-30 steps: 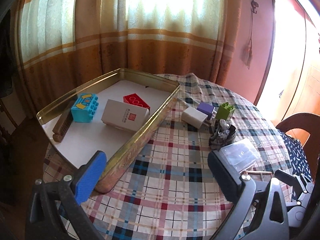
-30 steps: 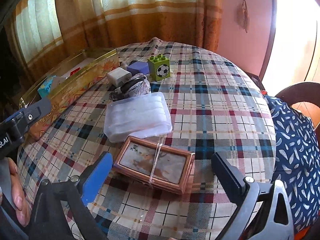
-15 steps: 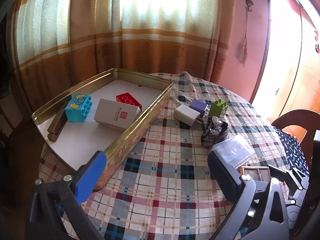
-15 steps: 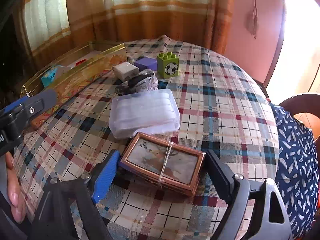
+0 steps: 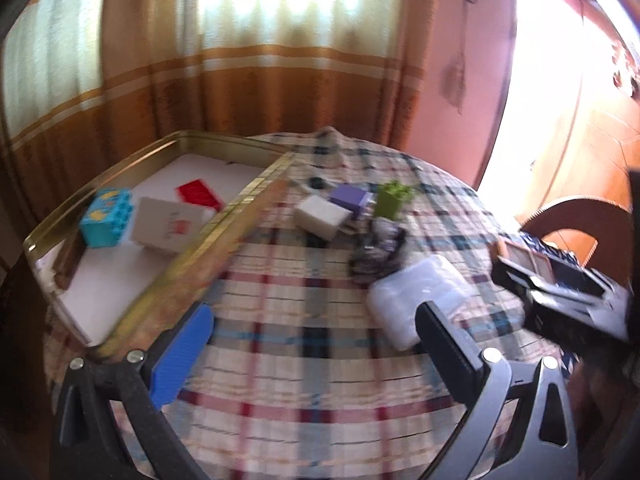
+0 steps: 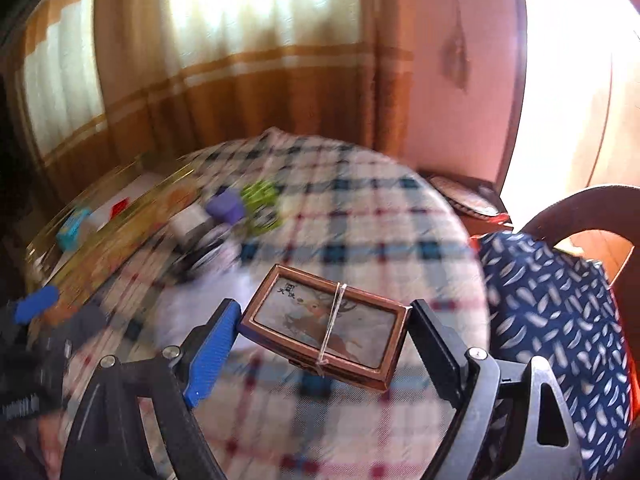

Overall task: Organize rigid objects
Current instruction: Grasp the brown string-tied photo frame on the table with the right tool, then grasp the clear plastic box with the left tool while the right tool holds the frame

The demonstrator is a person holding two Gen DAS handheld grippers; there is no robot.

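My right gripper (image 6: 324, 340) is shut on a brown framed picture box (image 6: 324, 320) tied with string and holds it above the plaid table; it also shows in the left wrist view (image 5: 524, 260). My left gripper (image 5: 316, 352) is open and empty over the table's near side. A gold tin tray (image 5: 224, 216) at the left holds a cyan brick (image 5: 106, 216), a white box (image 5: 168, 226) and a red brick (image 5: 198, 194). A clear plastic case (image 5: 416, 296), a white block (image 5: 320, 216), a purple block (image 5: 350, 198), a green brick (image 5: 392, 198) and a dark bundle (image 5: 376, 252) lie on the cloth.
The round table carries a plaid cloth (image 5: 304, 320). A wooden chair with a blue patterned cushion (image 6: 552, 308) stands at the right. Orange curtains (image 5: 280, 80) hang behind the table. The tray's long wall runs diagonally close to my left finger (image 5: 180, 356).
My right gripper has closed on the framed box and lifted it off the table. The left gripper has risen and drawn back a little, still open.
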